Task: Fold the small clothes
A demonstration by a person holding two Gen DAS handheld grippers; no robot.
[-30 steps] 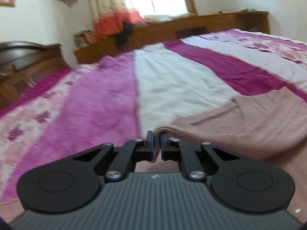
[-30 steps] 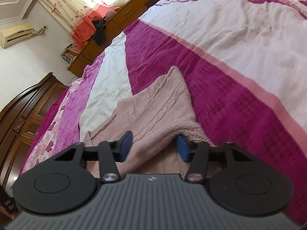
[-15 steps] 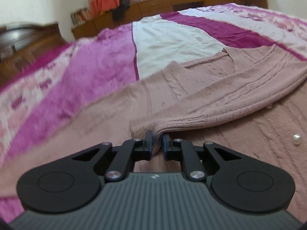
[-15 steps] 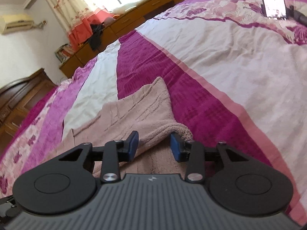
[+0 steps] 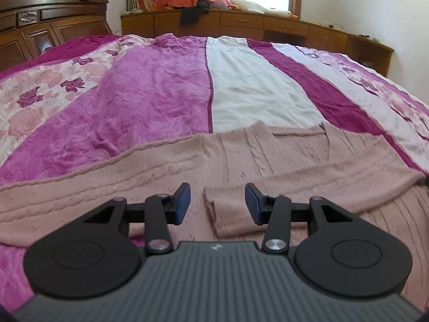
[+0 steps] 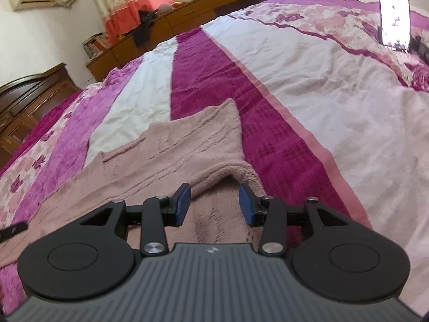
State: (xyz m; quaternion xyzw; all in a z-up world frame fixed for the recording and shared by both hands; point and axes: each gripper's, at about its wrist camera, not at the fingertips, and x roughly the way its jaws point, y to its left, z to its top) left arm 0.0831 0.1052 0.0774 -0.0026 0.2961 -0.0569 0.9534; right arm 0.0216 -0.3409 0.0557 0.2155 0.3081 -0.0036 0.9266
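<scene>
A dusty-pink knitted sweater [image 5: 268, 161] lies spread on the striped bedspread [image 5: 150, 99]. One sleeve is folded across its body, and the cuff end [image 5: 228, 209] rests flat between the wide-apart blue pads of my left gripper [image 5: 217, 204], which is open and touches nothing. In the right wrist view the same sweater [image 6: 187, 145] shows a folded, rolled edge [image 6: 228, 171] just ahead of my right gripper [image 6: 214, 204]. That gripper is open too, low over the knit, with its pads either side of the fold.
The bedspread [image 6: 308, 86] stretches far ahead in magenta, white and floral stripes. A phone on a stand [image 6: 394, 13] sits on the bed at the far right. A wooden headboard [image 5: 40, 26] stands left, and a low cabinet [image 5: 254, 26] runs under the window.
My left gripper, shut on the sleeve end earlier, has carried it across the sweater, opened and let it drop flat. The right gripper stayed open and shifted a little.
</scene>
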